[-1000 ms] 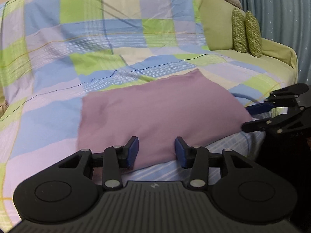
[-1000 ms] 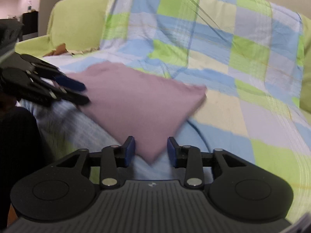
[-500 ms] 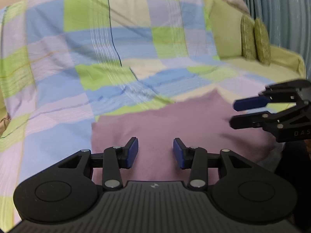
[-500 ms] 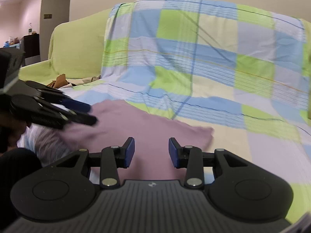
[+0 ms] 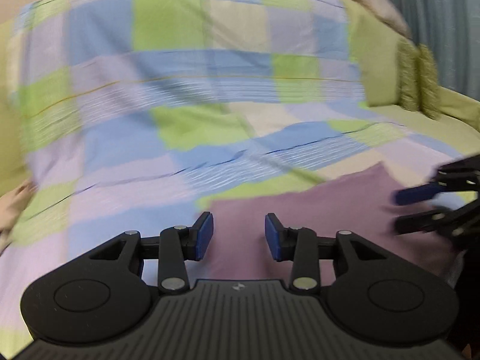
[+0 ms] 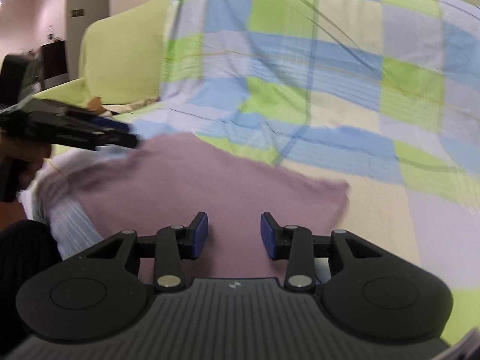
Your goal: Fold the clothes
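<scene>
A folded mauve garment lies flat on a checked sheet that covers a sofa. My left gripper hovers over the garment's near left part. It is open, with only cloth showing behind the gap between its blue pads. In the right wrist view the same garment fills the middle. My right gripper hangs open above its near edge and holds nothing. Each gripper shows in the other's view: the right gripper at the garment's right end, the left gripper at its far left corner.
The sofa is light green, with two patterned cushions and a beige pillow at its right end. A blue-grey curtain hangs behind. Small brown and white items lie by the left armrest. Dark furniture stands beyond.
Both hands have shifted. In the left wrist view the garment slid towards the right and lower. In the right wrist view its corner no longer sits between the fingers. Nothing was gripped.
</scene>
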Available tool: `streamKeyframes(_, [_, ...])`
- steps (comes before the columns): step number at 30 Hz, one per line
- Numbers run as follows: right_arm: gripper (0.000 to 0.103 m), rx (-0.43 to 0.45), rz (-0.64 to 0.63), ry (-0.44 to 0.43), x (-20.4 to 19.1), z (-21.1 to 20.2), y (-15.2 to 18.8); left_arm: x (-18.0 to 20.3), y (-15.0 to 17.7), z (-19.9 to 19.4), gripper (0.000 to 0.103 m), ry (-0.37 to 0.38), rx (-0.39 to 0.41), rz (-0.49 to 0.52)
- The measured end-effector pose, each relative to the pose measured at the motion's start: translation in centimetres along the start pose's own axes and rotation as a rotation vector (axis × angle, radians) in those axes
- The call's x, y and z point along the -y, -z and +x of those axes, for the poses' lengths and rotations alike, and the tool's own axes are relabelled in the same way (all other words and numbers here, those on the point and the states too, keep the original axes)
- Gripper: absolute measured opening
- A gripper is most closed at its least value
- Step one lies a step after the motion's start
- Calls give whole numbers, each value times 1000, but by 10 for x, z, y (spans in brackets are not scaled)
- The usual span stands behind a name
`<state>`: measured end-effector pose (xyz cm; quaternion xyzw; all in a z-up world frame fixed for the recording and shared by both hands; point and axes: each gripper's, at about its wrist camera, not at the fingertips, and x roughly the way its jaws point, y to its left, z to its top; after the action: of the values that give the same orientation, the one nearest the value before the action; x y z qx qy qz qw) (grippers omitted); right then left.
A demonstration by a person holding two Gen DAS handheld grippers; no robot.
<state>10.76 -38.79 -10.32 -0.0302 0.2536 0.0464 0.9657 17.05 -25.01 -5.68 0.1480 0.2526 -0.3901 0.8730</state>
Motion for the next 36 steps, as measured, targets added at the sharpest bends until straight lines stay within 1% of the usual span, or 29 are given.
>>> streamKeyframes(3, [35,-30,-31,6,3,19,-6,-3,6,24,47,3,-78,11])
streamKeyframes(7, [37,-63,-39,-20,17,27,4,-22,19,18,48,-20,-103,4])
streamKeyframes(8, [37,-62,-36,-19,21,24,7,-26,22,18,50,-19,-107,-10])
streamKeyframes(10, [37,-61,-28,-15,28,19,10,-39,25,13,51,0,-111,-72])
streamKeyframes(11, [37,-61,-6,-12,33,14,13,-41,24,11,51,-1,-112,-78])
streamKeyframes(13, [37,-54,5,3,33,9,7,-35,13,4,47,-41,-95,-56])
streamKeyframes(14, [37,-46,4,16,32,5,3,-33,8,2,47,-48,-81,-49])
streamKeyframes(15, [37,-36,2,27,31,2,-2,-29,-2,2,47,-35,-52,-43])
streamKeyframes(17, [37,-11,-2,26,33,3,-10,-23,-13,8,47,-16,-33,-32])
streamKeyframes(19, [37,-7,-13,30,36,14,-18,-17,-20,30,47,-1,-54,-17])
streamKeyframes(21, [37,-31,-30,41,40,36,-23,-19,-16,51,48,10,-109,-31])
streamKeyframes(22, [37,-50,-30,44,41,43,-22,-19,-12,57,49,1,-124,-21])
streamKeyframes(23, [37,-73,-27,46,45,52,-20,-21,-9,58,50,-7,-125,-17])
streamKeyframes(25, [37,-65,-11,37,51,53,-17,-27,-3,56,50,-20,-123,-25])
streamKeyframes(28, [37,-54,21,66,64,46,-9,-40,4,53,55,-32,-124,-66])
streamKeyframes(29, [37,-48,62,74,73,44,-4,-42,5,53,55,-32,-125,-74])
streamKeyframes(30, [40,-47,82,87,79,42,-1,-43,5,54,55,-32,-128,-78])
streamKeyframes(31, [44,-49,105,98,84,41,2,-42,4,54,56,-36,-130,-72])
streamKeyframes(33, [45,-48,142,104,92,39,4,-40,3,53,56,-46,-132,-58])
streamKeyframes(35, [45,-51,145,117,94,37,6,-39,0,50,55,-68,-133,-52])
streamKeyframes(36, [45,-52,141,136,93,34,5,-33,-5,43,51,-101,-130,-27])
